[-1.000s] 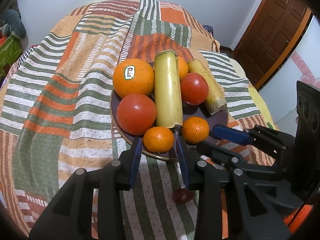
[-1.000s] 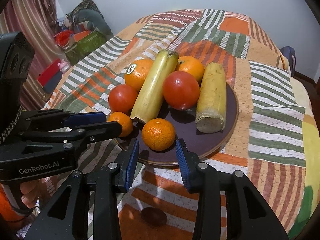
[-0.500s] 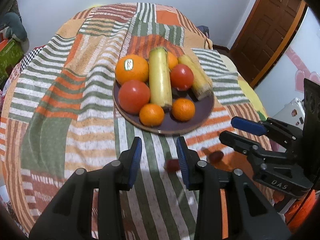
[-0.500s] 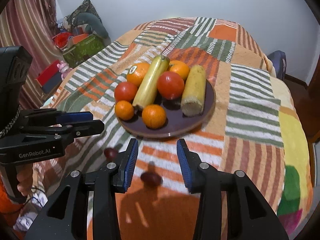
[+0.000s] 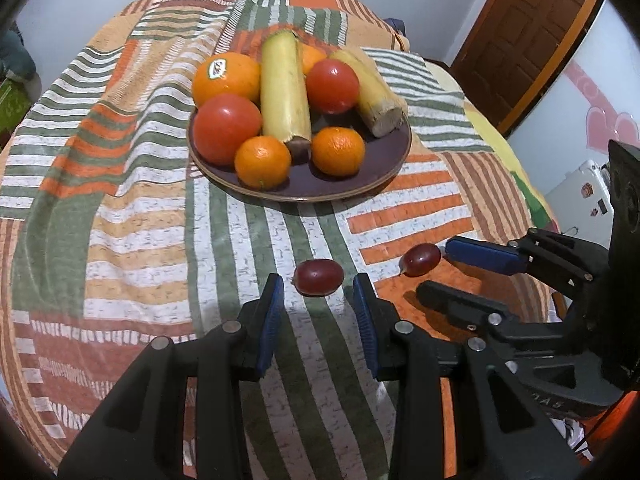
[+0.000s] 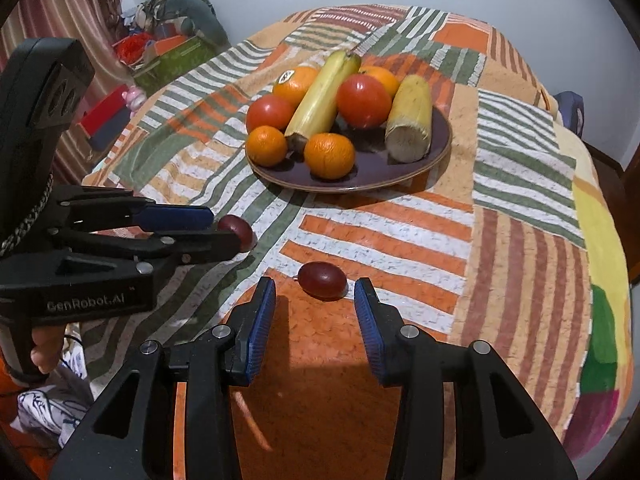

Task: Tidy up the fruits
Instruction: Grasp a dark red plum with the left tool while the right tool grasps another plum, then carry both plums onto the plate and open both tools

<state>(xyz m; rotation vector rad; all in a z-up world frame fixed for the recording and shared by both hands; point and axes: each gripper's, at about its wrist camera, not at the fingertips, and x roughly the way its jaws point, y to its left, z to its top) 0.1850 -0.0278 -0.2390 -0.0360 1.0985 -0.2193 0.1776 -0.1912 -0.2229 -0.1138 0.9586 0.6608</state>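
- Partly, the far small orange (image 5: 311, 57) is hidden behind the long banana piece (image 5: 285, 92) and a tomato (image 5: 332, 86); only a sliver shows in the left wrist view.
- The left grape (image 6: 236, 231) is half covered in the right wrist view by the tips of the left gripper (image 5: 318, 307); the left wrist view shows it whole (image 5: 319, 277), lying on the striped cloth (image 5: 120, 208).
- Both views are cut off by the dark fisheye rim; the person shows only as fingers (image 6: 42, 350) wrapped round the left gripper's handle.
- The 2 grapes lie on the cloth near the plate's (image 5: 376, 168) near edge, apart from each other. The left grape's long axis runs left to right, just beyond the left gripper's tips and in line with the gap between them, its stem end to the left.
- The right grape (image 6: 323, 275) likewise lies with its long axis left to right, stem end left, just past the tips of the right gripper (image 6: 315, 306).
- Both grippers stand released: the blue pads are parted with bare cloth between them, and neither presses on a grape.
- On the plate, the 2 banana pieces point near to far, cut ends toward the camera; the short piece (image 5: 370, 94) leans to the right.
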